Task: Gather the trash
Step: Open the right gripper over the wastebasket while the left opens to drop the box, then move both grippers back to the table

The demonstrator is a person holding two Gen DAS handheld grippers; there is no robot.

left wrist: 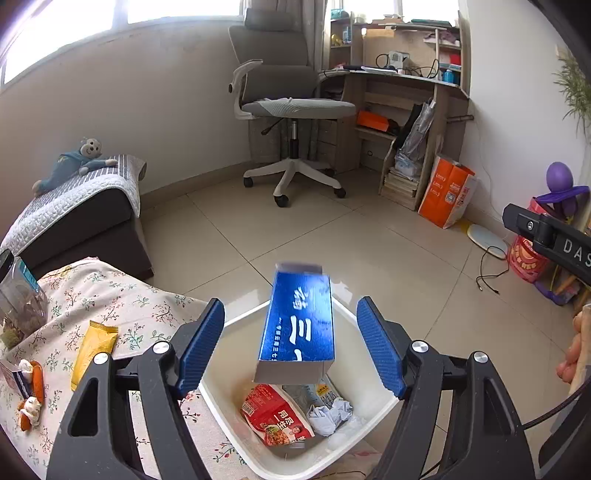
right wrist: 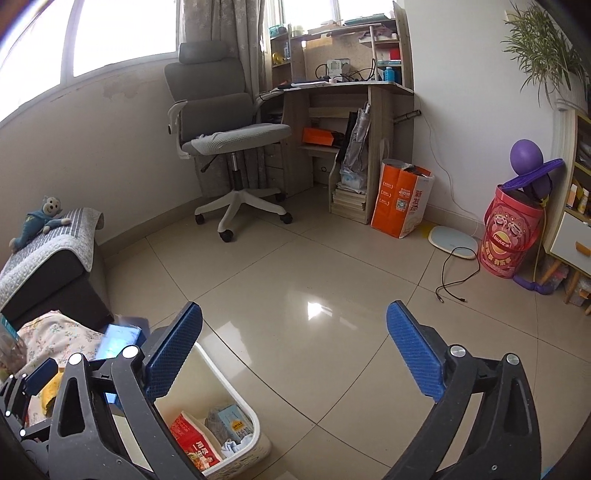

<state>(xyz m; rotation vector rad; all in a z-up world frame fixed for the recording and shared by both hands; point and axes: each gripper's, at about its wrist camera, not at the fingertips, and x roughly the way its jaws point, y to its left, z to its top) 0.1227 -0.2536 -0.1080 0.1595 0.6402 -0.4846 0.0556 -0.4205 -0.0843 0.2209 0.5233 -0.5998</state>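
Several wrappers lie in the white bin (left wrist: 364, 334), blue box (left wrist: 301, 319) loose between the wide left hand-held gripper (left wrist: 291, 343).

Bright window (left wrist: 66, 29) daylight; floor (right wrist: 317, 306) glare; fisheye-warped edges.

Floral-cloth table (left wrist: 110, 295) w/ yellow packet (left wrist: 94, 350), jar (left wrist: 22, 299); tiled floor (left wrist: 332, 236) w/ white bin (left wrist: 369, 402).

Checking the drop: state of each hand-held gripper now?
Left hand-held gripper: open, blue box loose between its fingers.
Right hand-held gripper: open, empty.
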